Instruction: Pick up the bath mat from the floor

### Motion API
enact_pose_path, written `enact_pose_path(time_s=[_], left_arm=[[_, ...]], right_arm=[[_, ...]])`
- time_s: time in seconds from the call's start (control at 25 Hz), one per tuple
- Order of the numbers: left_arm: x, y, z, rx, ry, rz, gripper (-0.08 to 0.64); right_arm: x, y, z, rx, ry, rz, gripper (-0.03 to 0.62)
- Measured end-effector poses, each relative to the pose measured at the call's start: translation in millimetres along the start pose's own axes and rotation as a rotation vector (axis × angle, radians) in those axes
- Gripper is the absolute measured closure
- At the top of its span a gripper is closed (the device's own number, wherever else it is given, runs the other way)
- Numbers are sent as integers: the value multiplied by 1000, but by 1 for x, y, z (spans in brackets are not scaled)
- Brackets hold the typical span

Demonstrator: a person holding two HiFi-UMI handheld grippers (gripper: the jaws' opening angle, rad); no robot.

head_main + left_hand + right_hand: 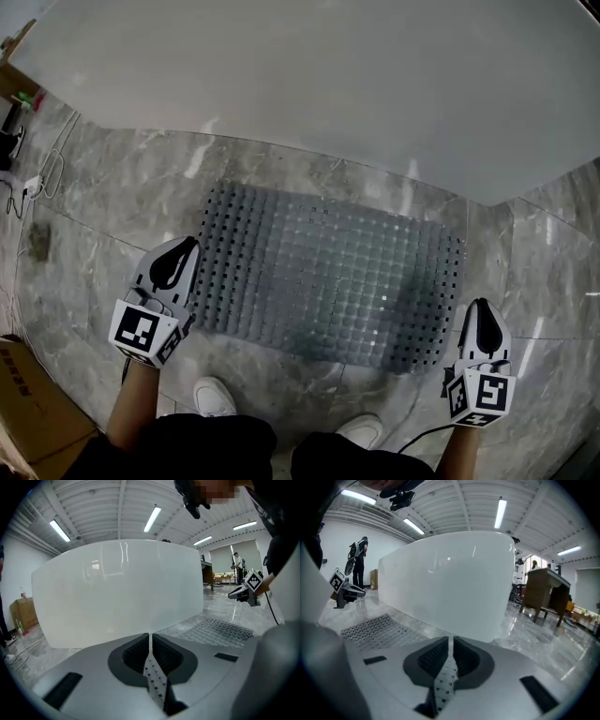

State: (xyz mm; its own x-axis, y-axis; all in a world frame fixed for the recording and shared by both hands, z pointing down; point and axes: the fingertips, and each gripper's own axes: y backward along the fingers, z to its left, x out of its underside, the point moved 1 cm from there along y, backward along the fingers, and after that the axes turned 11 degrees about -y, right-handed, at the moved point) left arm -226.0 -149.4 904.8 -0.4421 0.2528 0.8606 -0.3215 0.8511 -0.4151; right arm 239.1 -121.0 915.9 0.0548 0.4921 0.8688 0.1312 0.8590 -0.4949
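Though glossy, grey marble floor (pixel 122 197)

The left gripper (pixel 178 261) and the right gripper (pixel 481 323) have pale grey, rounded shells with black teardrop insets. Each carries a white cube (pixel 143 330) printed with black square markers. The jaws are black and ribbed. A thin black cable (pixel 419 437) trails from the right one. The person wears dark trousers (pixel 211 445) and white shoes (pixel 215 397).
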Motion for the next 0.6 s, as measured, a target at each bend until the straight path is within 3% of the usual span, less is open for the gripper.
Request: enact_pose_path(time_s=[0.16,0.24,0.28,0.36,0.6], left_arm=[[20,-3,-8,16,12,37,552],[33,-4,-9,24,35,65,548],[40,-5,-9,29,57,85,523],[57,-11,-11,49,108,153,301],[118,-25,-9,59,162,374,191]], right_arm=[[25,-5,-2,0,-33,58,560],[37,-6,-1,-20,-49,118,446],[42,-7,-1,-27,-52,146,416],[55,-11,-4,-23,-53,200,392],[126,-36,-14,-15,-152,462,273]])
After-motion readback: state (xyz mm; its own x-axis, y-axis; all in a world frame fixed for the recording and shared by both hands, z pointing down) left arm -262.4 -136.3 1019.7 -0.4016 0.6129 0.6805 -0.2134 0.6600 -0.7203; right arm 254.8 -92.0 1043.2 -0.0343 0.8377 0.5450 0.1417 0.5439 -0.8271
